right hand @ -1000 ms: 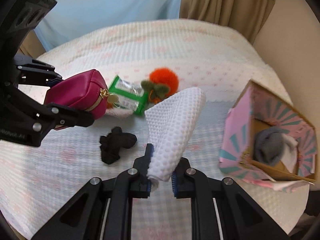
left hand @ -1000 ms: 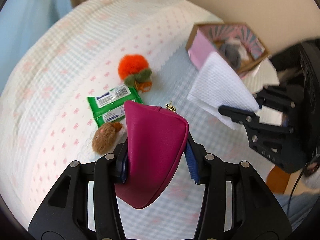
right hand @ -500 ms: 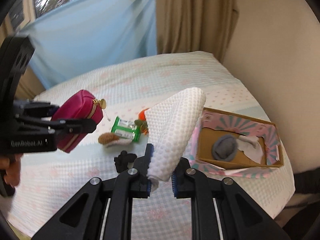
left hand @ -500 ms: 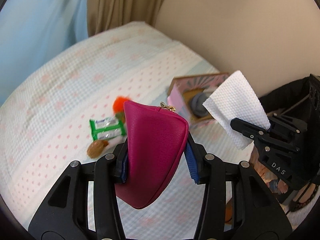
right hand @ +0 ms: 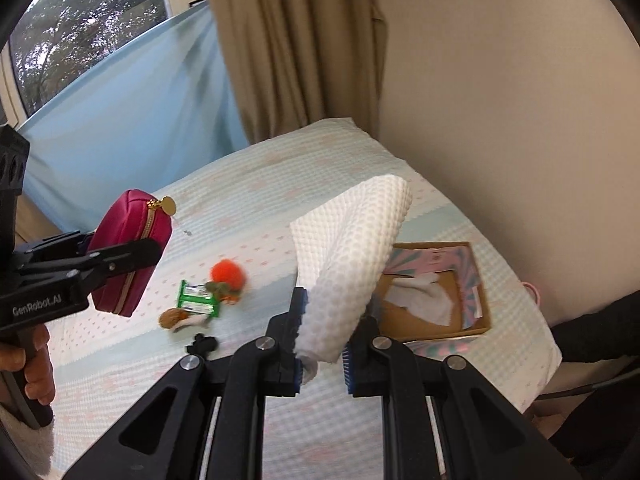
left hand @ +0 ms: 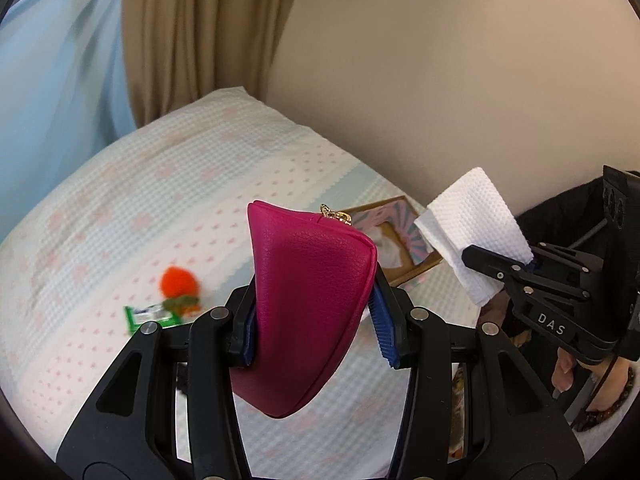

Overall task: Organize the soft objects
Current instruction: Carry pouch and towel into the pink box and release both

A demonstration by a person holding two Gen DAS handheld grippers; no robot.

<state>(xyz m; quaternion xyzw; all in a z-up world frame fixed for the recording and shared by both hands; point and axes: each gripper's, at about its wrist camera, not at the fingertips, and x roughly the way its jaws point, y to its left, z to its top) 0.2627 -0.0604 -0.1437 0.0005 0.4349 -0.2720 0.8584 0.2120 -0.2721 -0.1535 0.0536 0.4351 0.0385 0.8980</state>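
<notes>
My left gripper (left hand: 316, 328) is shut on a magenta zip pouch (left hand: 308, 300), held high above the bed; the pouch also shows in the right wrist view (right hand: 128, 256). My right gripper (right hand: 322, 354) is shut on a folded white waffle cloth (right hand: 348, 260), also held high; the cloth shows in the left wrist view (left hand: 472, 232). On the bed lie an orange pompom toy (right hand: 228, 274), a green wipes pack (right hand: 196, 298), a small brown plush (right hand: 174, 318) and a black item (right hand: 202, 344). A pink patterned box (right hand: 472, 276) with white and grey cloth inside sits at the right.
The bed (right hand: 256, 208) has a pale dotted cover and ends at the right near a beige wall (right hand: 500, 100). Tan curtains (right hand: 296, 48) and a blue sheet (right hand: 120, 104) stand behind. A hand (right hand: 28, 364) holds the left gripper's handle.
Both grippers have risen well above the bed with their loads still held. The bed, box and toys now look smaller and farther below.
</notes>
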